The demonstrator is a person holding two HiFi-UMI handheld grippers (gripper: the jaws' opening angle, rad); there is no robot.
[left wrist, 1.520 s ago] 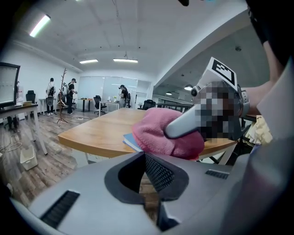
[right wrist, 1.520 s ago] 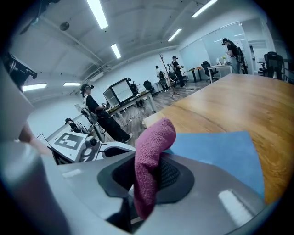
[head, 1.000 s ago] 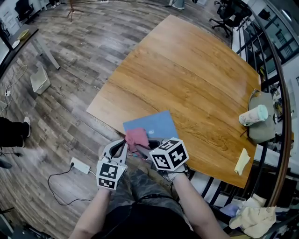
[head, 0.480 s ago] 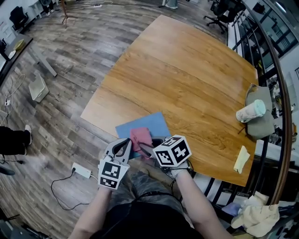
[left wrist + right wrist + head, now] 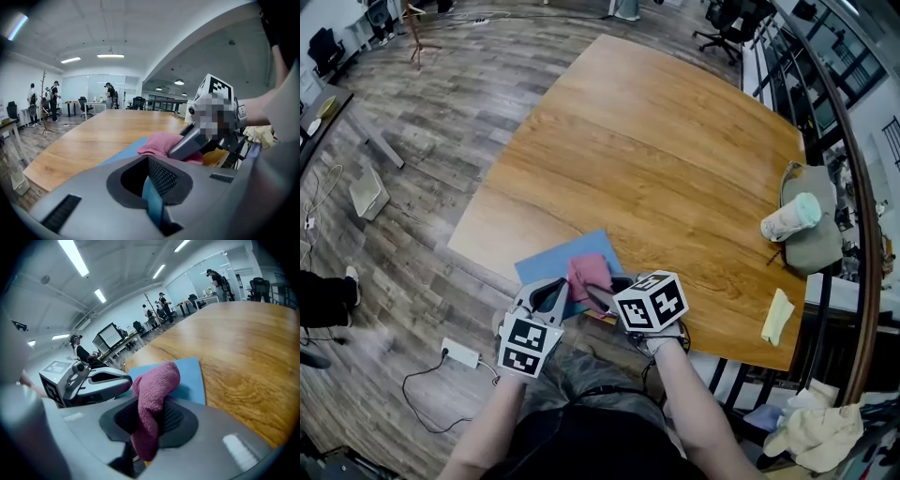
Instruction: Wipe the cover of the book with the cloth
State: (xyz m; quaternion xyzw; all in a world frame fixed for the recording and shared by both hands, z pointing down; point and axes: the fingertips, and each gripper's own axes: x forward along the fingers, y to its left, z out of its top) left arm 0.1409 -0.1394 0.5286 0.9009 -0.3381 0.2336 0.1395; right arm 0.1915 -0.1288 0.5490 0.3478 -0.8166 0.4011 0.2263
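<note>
A blue book [image 5: 546,265] lies at the near edge of the wooden table [image 5: 675,159]. A pink cloth [image 5: 589,270] rests on its cover. My left gripper [image 5: 551,298] is shut on the book's near edge; in the left gripper view the blue cover [image 5: 152,206] is pinched in the jaws of the left gripper [image 5: 152,187]. My right gripper [image 5: 605,298] is shut on the cloth. In the right gripper view the cloth [image 5: 152,399] bulges up out of the right gripper [image 5: 147,427] and drapes onto the book [image 5: 190,376]. The two grippers sit close side by side.
At the table's right edge sits a grey bag [image 5: 814,246] with a white cup [image 5: 789,217] lying on it, and nearer me a yellow rag [image 5: 777,317]. A railing runs along the right. A power strip [image 5: 461,353] lies on the floor. People stand far off.
The pink cloth and my right gripper have slid rightward across the blue cover. My left gripper keeps its hold on the book's near edge and has shifted a little with it.
</note>
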